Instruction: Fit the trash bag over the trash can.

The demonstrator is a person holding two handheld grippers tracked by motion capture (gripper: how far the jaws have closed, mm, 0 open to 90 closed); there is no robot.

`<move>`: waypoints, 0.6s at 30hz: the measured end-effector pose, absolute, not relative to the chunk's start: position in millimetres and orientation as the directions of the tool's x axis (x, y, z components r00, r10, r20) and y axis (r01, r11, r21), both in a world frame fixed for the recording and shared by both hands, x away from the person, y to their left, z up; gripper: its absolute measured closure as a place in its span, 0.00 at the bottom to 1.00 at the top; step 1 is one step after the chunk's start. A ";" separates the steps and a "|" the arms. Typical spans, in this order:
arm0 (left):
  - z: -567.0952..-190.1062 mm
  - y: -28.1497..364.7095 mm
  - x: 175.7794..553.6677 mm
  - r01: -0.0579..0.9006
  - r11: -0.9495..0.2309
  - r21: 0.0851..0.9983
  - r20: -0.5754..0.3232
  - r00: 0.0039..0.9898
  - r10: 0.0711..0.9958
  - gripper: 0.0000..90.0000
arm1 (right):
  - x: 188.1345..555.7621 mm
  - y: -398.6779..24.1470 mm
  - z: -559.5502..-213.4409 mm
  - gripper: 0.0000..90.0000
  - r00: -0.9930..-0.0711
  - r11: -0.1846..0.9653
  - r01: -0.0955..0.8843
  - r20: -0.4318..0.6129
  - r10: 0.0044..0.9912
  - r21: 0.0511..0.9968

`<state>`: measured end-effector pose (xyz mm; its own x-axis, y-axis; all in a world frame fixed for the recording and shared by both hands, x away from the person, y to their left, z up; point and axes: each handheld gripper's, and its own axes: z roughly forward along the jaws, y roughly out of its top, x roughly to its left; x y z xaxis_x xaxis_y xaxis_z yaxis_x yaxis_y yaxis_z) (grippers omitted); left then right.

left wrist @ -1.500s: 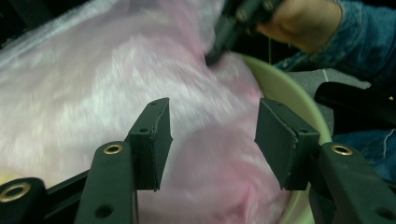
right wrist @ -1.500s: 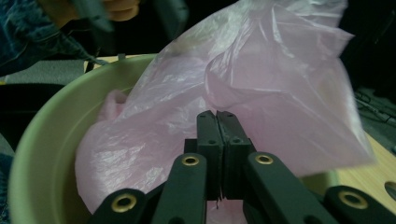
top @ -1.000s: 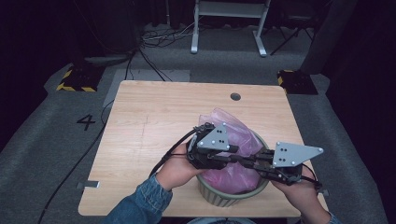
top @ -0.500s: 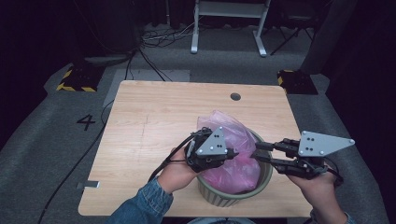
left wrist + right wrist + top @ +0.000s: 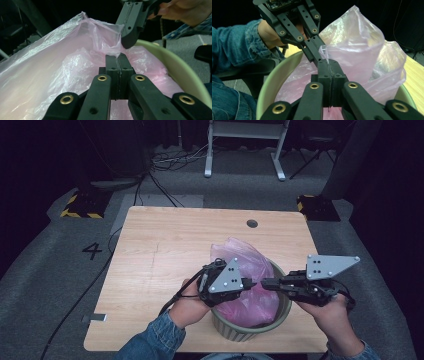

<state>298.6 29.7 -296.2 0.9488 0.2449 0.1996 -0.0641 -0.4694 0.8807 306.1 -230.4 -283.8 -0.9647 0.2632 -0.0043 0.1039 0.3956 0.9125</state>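
You have two tools on the job, one pink plastic bag (image 5: 247, 270) and one pale green bin (image 5: 280, 312), all on a single wooden tabletop (image 5: 165, 250). The bin stands at the near edge of the tabletop, right of centre, and the bag sits inside it, its loose top billowing up above the rim on the far side. Your left tool (image 5: 253, 284) comes in from the left over the bin's near-left rim, and your right tool (image 5: 265, 283) reaches in from the right; their tips meet almost nose to nose above the middle of the bin. In the left gripper view your left tool (image 5: 119, 57) has its jaws pressed together on a thin fold of the bag's film, with the bag spreading away to the left and far side of it. In the right gripper view your right tool (image 5: 329, 64) has just been closing and now stands clamped on another pinch of the same film, with the bag rising to its right. The two pinches sit just beside each other on the bag's upper edge. One round hole (image 5: 252, 223) marks the far side of the tabletop, well apart from the bin.
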 end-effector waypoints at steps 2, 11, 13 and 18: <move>-295.3 28.8 296.6 -0.076 -0.470 0.879 0.212 0.947 0.242 1.00 | 305.6 -232.6 -282.7 1.00 -0.966 0.386 0.109 0.006 0.259 0.916; -296.1 29.3 297.8 -0.069 -0.474 0.878 0.209 0.946 0.249 1.00 | 306.6 -246.1 -278.2 1.00 -0.953 0.339 0.120 0.013 0.302 0.933; -297.0 32.4 299.9 -0.054 -0.474 0.879 0.195 0.947 0.254 1.00 | 309.7 -253.1 -277.4 1.00 -0.944 0.321 0.138 0.027 0.329 0.937; -297.9 44.3 300.7 -0.040 -0.462 0.886 0.181 0.948 0.263 1.00 | 320.1 -273.1 -276.0 1.00 -0.911 0.303 0.173 0.035 0.411 0.937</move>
